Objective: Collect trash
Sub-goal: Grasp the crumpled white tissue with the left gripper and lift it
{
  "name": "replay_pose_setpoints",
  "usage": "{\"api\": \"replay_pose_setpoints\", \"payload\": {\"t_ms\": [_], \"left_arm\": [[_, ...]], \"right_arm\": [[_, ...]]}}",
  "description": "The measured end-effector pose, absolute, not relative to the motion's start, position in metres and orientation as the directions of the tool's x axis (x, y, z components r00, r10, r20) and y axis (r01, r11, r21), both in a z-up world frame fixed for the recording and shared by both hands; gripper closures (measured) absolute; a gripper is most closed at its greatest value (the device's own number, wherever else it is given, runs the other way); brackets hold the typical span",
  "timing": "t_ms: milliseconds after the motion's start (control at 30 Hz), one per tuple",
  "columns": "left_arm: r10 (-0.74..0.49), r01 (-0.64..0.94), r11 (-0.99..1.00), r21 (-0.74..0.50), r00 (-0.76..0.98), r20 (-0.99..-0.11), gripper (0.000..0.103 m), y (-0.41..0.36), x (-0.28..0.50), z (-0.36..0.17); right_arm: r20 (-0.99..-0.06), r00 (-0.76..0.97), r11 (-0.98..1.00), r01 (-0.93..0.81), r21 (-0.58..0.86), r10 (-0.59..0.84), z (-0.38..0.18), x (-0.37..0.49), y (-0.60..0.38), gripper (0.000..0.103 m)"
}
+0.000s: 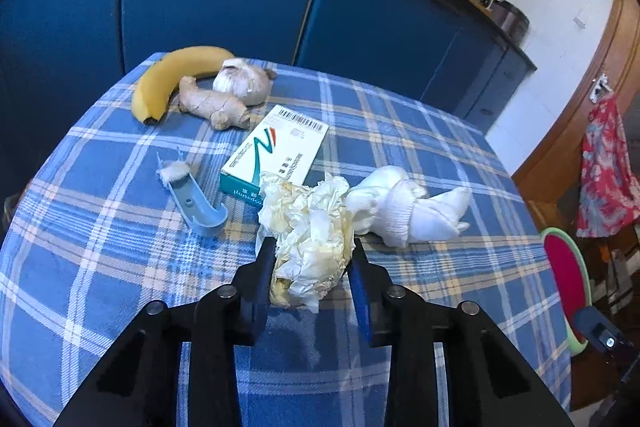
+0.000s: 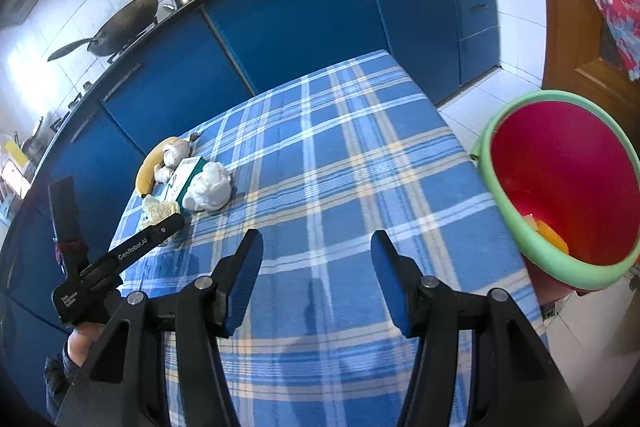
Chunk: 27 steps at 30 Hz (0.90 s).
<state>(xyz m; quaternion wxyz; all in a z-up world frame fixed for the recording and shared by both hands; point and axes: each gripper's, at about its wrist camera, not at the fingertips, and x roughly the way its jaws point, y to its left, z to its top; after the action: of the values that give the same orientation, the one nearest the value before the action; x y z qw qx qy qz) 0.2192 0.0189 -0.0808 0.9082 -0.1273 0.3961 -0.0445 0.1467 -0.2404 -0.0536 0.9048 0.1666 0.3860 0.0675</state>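
A crumpled cream-coloured paper wad (image 1: 310, 239) is clamped between the two blue-padded fingers (image 1: 266, 279) of the left gripper (image 1: 314, 267), both pads pressed against its sides, near the front of the desk (image 1: 440, 155), which is covered by a blue plaid cloth. Whether the wad is lifted off the cloth or is resting on it cannot be told.

Just beyond the wad a teal-and-white carton (image 1: 276, 151) is seen lying flat, with the wad overlapping its near corner in this view. A bundle of white cloth (image 1: 404, 207) is found just to the right of the wad, and a blue plastic hook (image 1: 196, 199) with a tuft of white fluff at its far end is placed to the left. Farther back, a banana (image 1: 172, 79), a piece of ginger (image 1: 212, 105) and a garlic bulb (image 1: 242, 79) are grouped together, touching one another.

The right gripper (image 2: 316, 275) is held above a bare stretch of the plaid cloth, well apart from the cluster; its fingers (image 2: 246, 275) are spread and nothing is held between them. A red bin with a green rim (image 2: 560, 187) is seen beside the right edge of the desk, with something orange lying inside it. The left gripper and the hand (image 2: 80, 343) carrying it are visible at the left of the right wrist view.
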Motion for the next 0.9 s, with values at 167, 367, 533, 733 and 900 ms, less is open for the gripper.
{"api": "replay_pose_setpoints", "payload": {"t_ms": [167,367,533,733,900], "left_arm": [[-0.188,0.006,0.965,-0.263,0.715,-0.674,0.069,0.02,0.203,-0.062],[-0.118,-0.038,0.974,-0.222,0.754,-0.647,0.069,0.041,0.192,-0.044],[-0.039,-0.128,0.971,-0.201,0.747,-0.663,0.069,0.069,0.198,-0.051],[-0.014,-0.174,0.96,-0.218,0.75,-0.661,0.069,0.089,0.197,-0.058],[0.012,-0.215,0.95,-0.227,0.751,-0.66,0.069,0.102,0.197,-0.063]], "right_arm": [[-0.672,0.691,0.938,-0.024,0.346,0.266,-0.049,0.155,-0.226,0.045],[-0.671,0.683,0.94,-0.067,0.335,0.287,-0.046,0.169,-0.2,0.045],[-0.674,0.682,0.946,-0.084,0.313,0.284,-0.047,0.187,-0.175,0.045],[-0.688,0.674,0.955,-0.095,0.283,0.271,-0.055,0.212,-0.148,0.045],[-0.706,0.654,0.956,-0.104,0.274,0.273,-0.062,0.234,-0.128,0.045]]}}
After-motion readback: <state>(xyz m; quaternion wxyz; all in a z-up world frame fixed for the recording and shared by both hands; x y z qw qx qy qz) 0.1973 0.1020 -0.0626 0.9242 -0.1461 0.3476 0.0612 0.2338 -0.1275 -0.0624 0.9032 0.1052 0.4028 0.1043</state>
